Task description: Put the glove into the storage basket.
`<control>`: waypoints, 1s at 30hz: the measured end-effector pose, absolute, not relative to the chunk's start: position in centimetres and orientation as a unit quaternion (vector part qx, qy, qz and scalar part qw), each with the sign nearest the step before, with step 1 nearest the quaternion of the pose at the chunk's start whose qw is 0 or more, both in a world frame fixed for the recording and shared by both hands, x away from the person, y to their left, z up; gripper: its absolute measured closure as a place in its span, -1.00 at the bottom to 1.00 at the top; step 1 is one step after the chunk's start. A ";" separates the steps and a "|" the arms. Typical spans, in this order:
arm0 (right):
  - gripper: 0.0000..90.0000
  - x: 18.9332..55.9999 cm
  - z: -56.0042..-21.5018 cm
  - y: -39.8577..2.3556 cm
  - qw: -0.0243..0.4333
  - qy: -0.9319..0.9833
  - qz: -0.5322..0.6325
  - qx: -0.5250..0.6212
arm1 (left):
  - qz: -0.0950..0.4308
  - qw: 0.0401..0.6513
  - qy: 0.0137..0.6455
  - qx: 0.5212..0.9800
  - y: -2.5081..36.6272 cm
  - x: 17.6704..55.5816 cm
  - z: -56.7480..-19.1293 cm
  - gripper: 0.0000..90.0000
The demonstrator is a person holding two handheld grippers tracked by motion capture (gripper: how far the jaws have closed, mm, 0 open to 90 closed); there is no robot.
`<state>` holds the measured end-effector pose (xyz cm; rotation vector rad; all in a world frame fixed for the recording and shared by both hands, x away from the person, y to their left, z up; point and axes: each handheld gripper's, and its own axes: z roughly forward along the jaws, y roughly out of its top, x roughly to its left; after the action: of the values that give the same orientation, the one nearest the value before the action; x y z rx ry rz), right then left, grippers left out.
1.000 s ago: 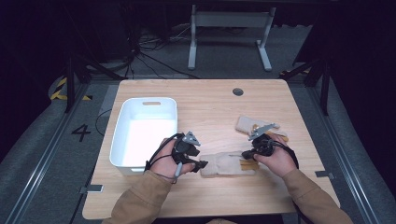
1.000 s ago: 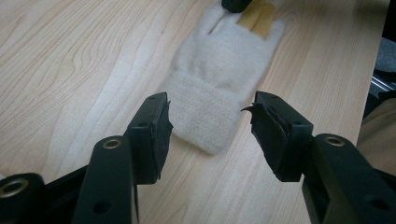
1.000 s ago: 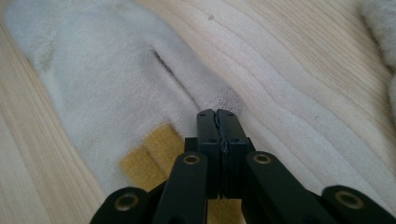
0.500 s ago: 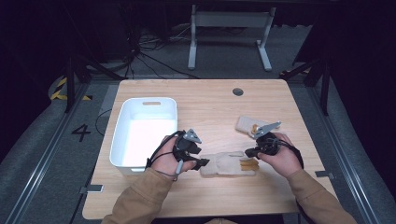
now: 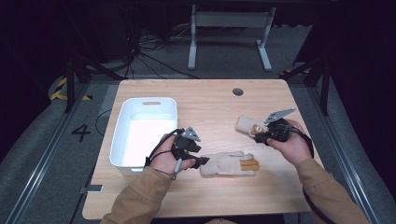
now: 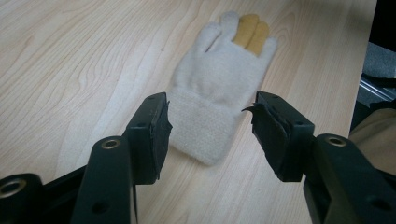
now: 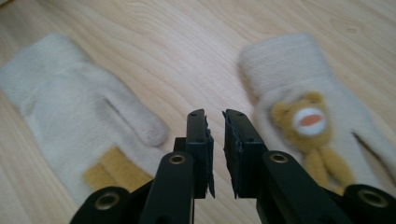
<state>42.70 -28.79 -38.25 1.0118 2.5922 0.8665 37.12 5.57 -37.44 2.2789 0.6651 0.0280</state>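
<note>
A cream knitted glove (image 5: 229, 164) with two tan fingers lies flat near the table's front, cuff toward my left gripper (image 5: 203, 162). In the left gripper view the cuff (image 6: 205, 126) lies between the wide-apart jaws of the left gripper (image 6: 209, 105), and the pads stand off it. My right gripper (image 5: 258, 136) hovers between that glove and a second cream glove (image 5: 247, 126) with a bear face. Its jaws have just been opening; in the right gripper view the right gripper (image 7: 215, 116) shows a narrow gap with nothing in it, the plain glove (image 7: 70, 107) left, the bear glove (image 7: 303, 93) right.
A white plastic bin (image 5: 117, 135) stands on the table's left side, right beside my left hand. A round cable hole (image 5: 237, 91) sits near the far edge. Bare wooden tabletop (image 5: 210, 112) lies behind the gloves.
My right gripper has let go of the plain glove's fingertips and risen toward the bear glove, its jaws parting slightly. The left gripper and both gloves have stayed in place.
</note>
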 end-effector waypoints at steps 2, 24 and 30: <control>0.76 43.6 -37.9 -29.5 0.118 0.881 0.291 0.354 | 0.012 0.376 0.259 0.890 5.6 37.2 -37.2 0.03; 0.17 48.7 -40.7 -32.0 0.134 0.881 0.250 0.377 | 0.010 0.377 0.266 0.887 6.3 37.1 -37.2 0.01; 0.08 49.0 -41.7 -32.6 0.129 0.888 0.239 0.371 | 0.010 0.373 0.266 0.889 6.3 37.2 -37.3 0.01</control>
<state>49.02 -32.58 -41.72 1.0781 2.5815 0.6950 37.17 6.26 -37.27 2.2766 0.6820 0.0256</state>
